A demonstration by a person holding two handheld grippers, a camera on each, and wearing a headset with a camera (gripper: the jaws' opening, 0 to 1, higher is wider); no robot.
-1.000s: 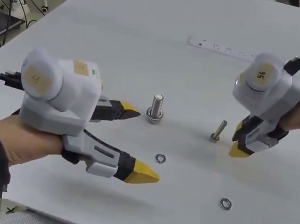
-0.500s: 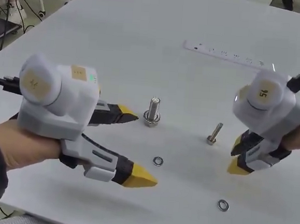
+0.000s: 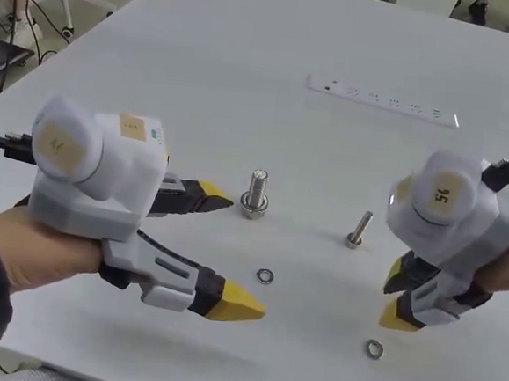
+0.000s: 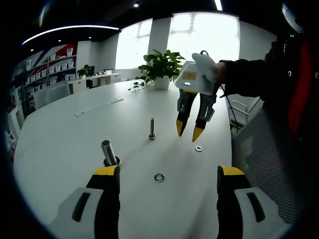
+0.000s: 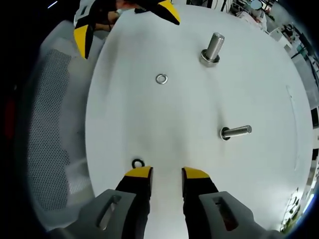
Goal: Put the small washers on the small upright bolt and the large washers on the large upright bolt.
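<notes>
Right claw (image 3: 398,297), narrowly parted and empty, hangs tips-down just beside the small silver steel washer (image 3: 373,348) by my edge of the white bench (image 3: 245,84), poised, I judge, to pinch it.

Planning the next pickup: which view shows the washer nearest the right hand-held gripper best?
Head view: the washer lies whole and uncovered beside the right hand-held gripper. In the right gripper view a jaw tip partly covers it; in the left gripper view it is a tiny ring.

Left gripper (image 4: 168,172), jaws spread wide, faces a washer (image 4: 159,177)
</notes>
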